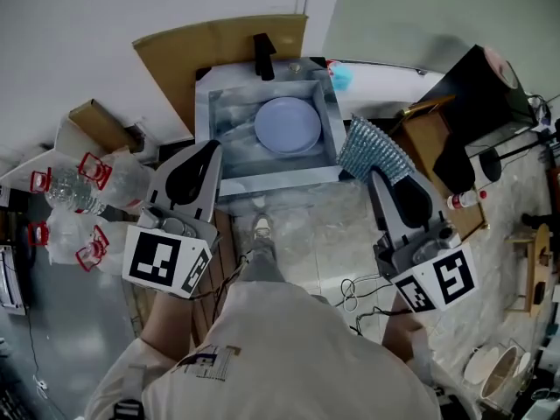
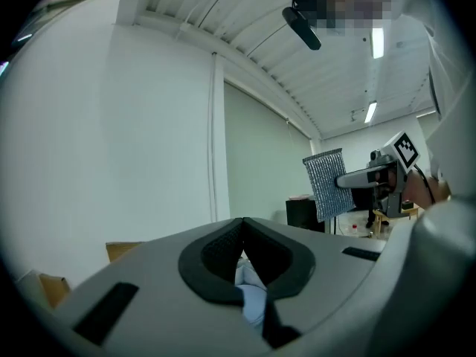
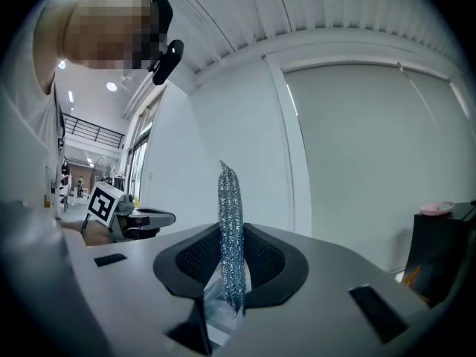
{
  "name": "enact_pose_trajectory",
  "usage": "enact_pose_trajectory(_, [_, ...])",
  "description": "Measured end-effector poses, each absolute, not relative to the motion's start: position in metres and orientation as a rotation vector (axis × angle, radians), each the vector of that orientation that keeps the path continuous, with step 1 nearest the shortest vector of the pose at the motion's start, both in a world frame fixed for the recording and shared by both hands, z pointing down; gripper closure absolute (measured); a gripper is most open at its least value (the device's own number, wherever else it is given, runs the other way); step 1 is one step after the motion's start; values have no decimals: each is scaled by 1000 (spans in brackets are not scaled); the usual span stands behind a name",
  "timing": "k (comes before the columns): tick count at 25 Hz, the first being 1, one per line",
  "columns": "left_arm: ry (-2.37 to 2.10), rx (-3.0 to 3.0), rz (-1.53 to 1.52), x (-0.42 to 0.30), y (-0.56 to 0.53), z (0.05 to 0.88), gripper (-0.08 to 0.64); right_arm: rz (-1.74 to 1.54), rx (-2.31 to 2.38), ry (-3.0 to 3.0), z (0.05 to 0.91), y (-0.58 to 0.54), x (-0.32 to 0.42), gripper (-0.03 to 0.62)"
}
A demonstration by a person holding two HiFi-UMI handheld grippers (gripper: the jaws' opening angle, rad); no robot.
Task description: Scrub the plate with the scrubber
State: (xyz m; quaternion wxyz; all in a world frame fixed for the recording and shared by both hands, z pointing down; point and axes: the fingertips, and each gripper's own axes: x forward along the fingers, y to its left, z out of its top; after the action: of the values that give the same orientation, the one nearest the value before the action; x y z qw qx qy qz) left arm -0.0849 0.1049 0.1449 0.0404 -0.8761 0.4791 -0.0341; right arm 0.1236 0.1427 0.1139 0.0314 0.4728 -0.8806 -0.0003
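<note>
- A person [image 1: 289,348] in a pale top stands on a marbled floor [image 1: 324,230] before a metal sink [image 1: 262,182]. There is one tool in each hand, both held level and aimed toward the basin.
- The plate [image 1: 287,125], round and pale blue-white, lies flat inside the sink, toward its right side and apart from both tools.
- The right tool [image 1: 374,175] has its jaws clamped on the scrubber [image 1: 374,150], a silvery mesh pad that spreads out ahead of the jaw tips. The pad hangs in the air just off the sink's front right corner, clear of the plate.
- In the right gripper view, the scrubber [image 3: 229,199] stands upright and edge-on, pinched between the black pads of the right tool [image 3: 232,227] and rising above them.
- The left tool [image 1: 208,151] sits over the sink's front left corner, closed and carrying nothing.
- In the left gripper view, the pads of the left tool [image 2: 242,222] meet at their tips with no object gripped between them.
- The same view catches the right tool [image 2: 343,179] off to the right, the scrubber [image 2: 327,184] showing face-on as a flat grey rectangle.
- A black faucet [image 1: 263,57] rises at the sink's back rim, and a cardboard sheet [image 1: 219,42] leans on the wall behind it.
- Clear water bottles [image 1: 79,191] with red handles lie to the left of the sink.
</note>
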Motion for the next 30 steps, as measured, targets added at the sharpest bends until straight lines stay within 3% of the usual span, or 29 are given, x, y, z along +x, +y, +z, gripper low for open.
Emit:
enact_pose_trajectory(13, [1527,-2785,-211,-150,-64,189,543,168,1363,-2624,169,-19,54,492])
enact_pose_trajectory(30, [1452,-2895,-358,-128,-103,249,543,489,1355,-2580,243,-86,67,492])
